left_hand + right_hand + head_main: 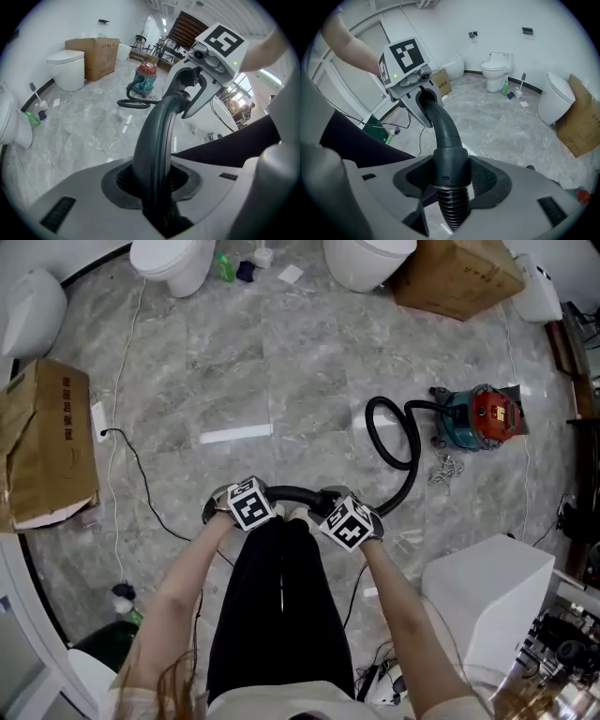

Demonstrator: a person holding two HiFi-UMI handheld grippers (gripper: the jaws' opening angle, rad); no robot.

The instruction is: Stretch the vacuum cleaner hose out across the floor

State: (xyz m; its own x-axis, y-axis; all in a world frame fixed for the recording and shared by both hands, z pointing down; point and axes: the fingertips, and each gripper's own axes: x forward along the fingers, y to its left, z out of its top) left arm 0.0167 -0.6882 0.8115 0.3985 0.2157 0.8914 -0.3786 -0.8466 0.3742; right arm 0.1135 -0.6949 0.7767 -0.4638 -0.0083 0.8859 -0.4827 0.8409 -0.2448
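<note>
The left gripper (157, 187) clamps the curved hose tube (157, 131); the right gripper (451, 180), jaws wider apart, clamps the hose cuff (450, 161). The hose (371, 430) loops to the vacuum cleaner (480, 416) at the right of the frame.

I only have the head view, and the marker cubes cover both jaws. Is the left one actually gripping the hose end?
Observer: Yes. The left gripper has its jaws shut on the smooth curved tube.
Operator: And the right?
Observer: The right gripper has its jaws clamped on the black cuff.
Operator: What's below that cuff?
Observer: The ribbed hose begins right at its lower end.
</note>
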